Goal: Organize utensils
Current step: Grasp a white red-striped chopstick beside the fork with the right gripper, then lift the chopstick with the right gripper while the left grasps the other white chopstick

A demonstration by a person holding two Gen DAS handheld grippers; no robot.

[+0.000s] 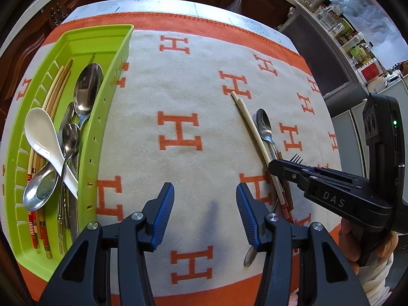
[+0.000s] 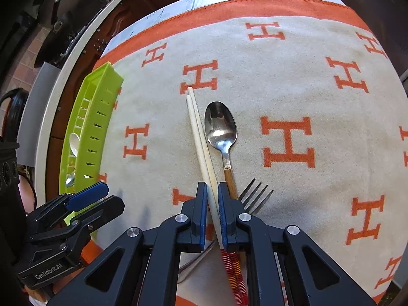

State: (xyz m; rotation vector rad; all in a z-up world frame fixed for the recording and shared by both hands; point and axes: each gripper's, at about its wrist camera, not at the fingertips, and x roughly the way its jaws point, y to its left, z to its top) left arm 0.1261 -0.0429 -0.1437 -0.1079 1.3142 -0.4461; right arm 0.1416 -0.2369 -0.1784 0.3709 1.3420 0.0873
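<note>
Dark wooden cabinets ring a worktop (image 1: 142, 5) covered by a cream cloth (image 1: 178, 89) with orange H marks and an orange border. On the left side of it sits a green tray (image 1: 89, 132), already well filled: a white spoon (image 1: 43, 137), several metal spoons (image 1: 86, 89) and a bundle of chopsticks with red-striped ends lie in it lengthwise. So most of the sorting looks done.

What is left lies together on the cloth, well apart from the tray: a pair of pale chopsticks (image 2: 197, 140), a wooden-handled spoon (image 2: 220, 125) just beside them, and a fork (image 2: 257, 195) whose tines poke out near the spoon's handle.

The right claw (image 2: 213, 214) is down over that group with its jaws nearly together around the chopsticks; the pads look to be pressing on them, though both sticks rest on the cloth, not yet lifted. The left claw (image 1: 205, 204) hangs over bare cloth between tray and leftovers, jaws apart, holding nothing.

Only the left view looks into the tray and shows its contents; the right view sees just the tray's slotted side wall. Only the right view shows the grip itself and that there are two chopsticks, since the left view has the right claw's body covering that spot
</note>
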